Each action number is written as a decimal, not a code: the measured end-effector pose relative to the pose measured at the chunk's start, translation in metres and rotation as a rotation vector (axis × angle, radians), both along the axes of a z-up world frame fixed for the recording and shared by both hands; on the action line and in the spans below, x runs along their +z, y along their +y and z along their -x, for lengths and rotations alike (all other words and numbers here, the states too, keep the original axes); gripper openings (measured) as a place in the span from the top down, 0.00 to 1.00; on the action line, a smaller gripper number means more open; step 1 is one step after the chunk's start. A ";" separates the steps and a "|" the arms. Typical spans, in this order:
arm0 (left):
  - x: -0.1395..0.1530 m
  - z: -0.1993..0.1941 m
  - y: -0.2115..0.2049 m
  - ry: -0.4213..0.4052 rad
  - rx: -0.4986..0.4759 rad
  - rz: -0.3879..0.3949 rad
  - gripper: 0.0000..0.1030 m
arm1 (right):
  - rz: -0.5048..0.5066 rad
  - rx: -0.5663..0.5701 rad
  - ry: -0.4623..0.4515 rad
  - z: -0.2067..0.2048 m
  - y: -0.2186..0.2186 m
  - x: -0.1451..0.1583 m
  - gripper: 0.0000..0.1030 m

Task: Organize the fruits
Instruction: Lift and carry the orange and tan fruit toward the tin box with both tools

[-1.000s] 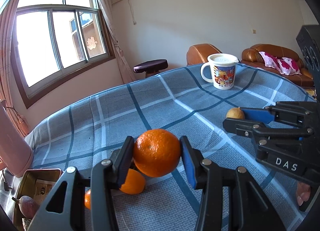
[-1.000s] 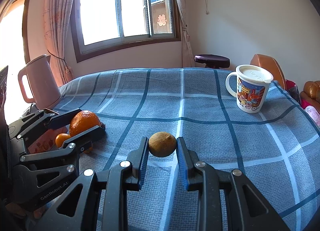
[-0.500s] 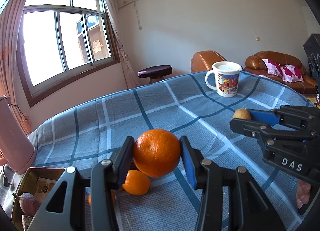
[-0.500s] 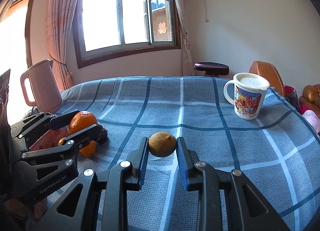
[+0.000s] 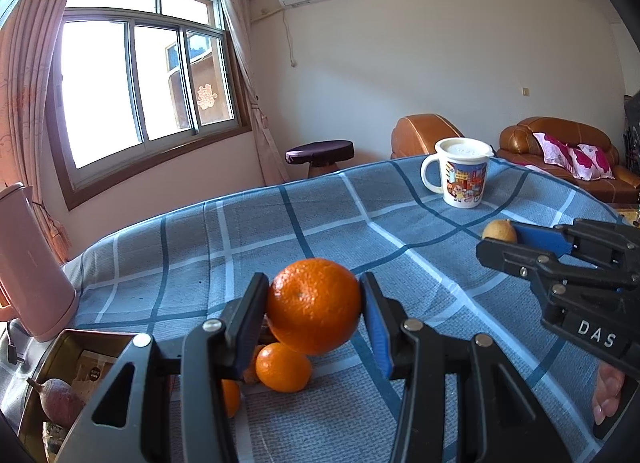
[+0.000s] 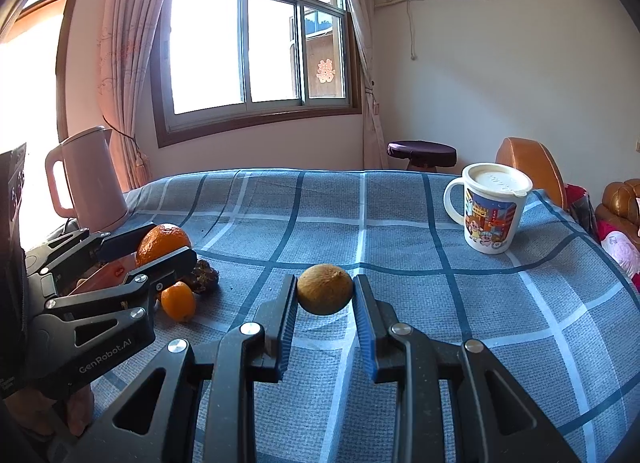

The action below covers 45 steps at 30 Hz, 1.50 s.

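Observation:
My left gripper (image 5: 314,305) is shut on a large orange (image 5: 313,306) and holds it above the blue checked tablecloth (image 5: 280,231). Below it lie a small orange (image 5: 283,367) and another small orange (image 5: 231,397), partly hidden by my finger. My right gripper (image 6: 325,295) is shut on a small brown round fruit (image 6: 325,289) and holds it above the cloth. In the right wrist view the left gripper (image 6: 160,247) with the large orange (image 6: 162,241) is at the left, above a small orange (image 6: 179,301) and a dark wrinkled fruit (image 6: 205,275).
A lidded cartoon mug (image 5: 460,173) stands at the far right of the table. A pink kettle (image 6: 86,179) stands at the far left. A metal tin (image 5: 52,379) holding a purplish fruit (image 5: 60,403) sits at the left edge. Sofas (image 5: 560,151) and a stool (image 5: 320,153) are behind the table.
Both grippers have risen a little with their fruits still held. The small oranges on the cloth show lower under the left gripper.

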<state>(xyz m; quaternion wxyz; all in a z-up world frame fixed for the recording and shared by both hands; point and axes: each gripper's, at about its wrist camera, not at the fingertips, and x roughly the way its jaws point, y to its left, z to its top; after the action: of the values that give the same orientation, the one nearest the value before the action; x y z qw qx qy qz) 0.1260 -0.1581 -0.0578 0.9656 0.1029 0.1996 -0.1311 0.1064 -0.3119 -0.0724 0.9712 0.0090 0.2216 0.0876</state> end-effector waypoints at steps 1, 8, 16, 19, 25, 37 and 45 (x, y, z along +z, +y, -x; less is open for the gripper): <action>0.000 0.000 0.001 -0.005 0.003 0.003 0.53 | 0.001 0.000 -0.004 0.001 0.000 0.000 0.71; 0.003 0.004 0.002 -0.032 0.009 0.012 0.53 | 0.004 -0.001 -0.025 0.003 0.000 0.001 0.71; 0.004 0.010 0.007 -0.061 0.025 0.029 0.53 | 0.012 -0.002 -0.076 0.013 0.001 0.005 0.71; 0.005 0.011 0.007 -0.070 0.027 0.031 0.53 | 0.019 -0.001 -0.090 0.015 0.002 0.006 0.71; 0.006 0.014 0.007 -0.093 0.033 0.031 0.53 | 0.016 -0.002 -0.100 0.016 0.001 0.006 0.71; 0.007 0.016 0.014 -0.088 0.069 0.048 0.53 | 0.011 0.001 -0.106 0.018 0.003 0.007 0.71; 0.006 0.013 0.022 -0.054 0.080 0.071 0.53 | -0.001 0.020 -0.083 0.017 0.008 0.006 0.71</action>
<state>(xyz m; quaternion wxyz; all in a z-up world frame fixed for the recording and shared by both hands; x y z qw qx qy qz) 0.1133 -0.1358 -0.0520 0.9781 0.0641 0.1728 -0.0966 0.0893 -0.3035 -0.0667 0.9786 0.0038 0.1809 0.0976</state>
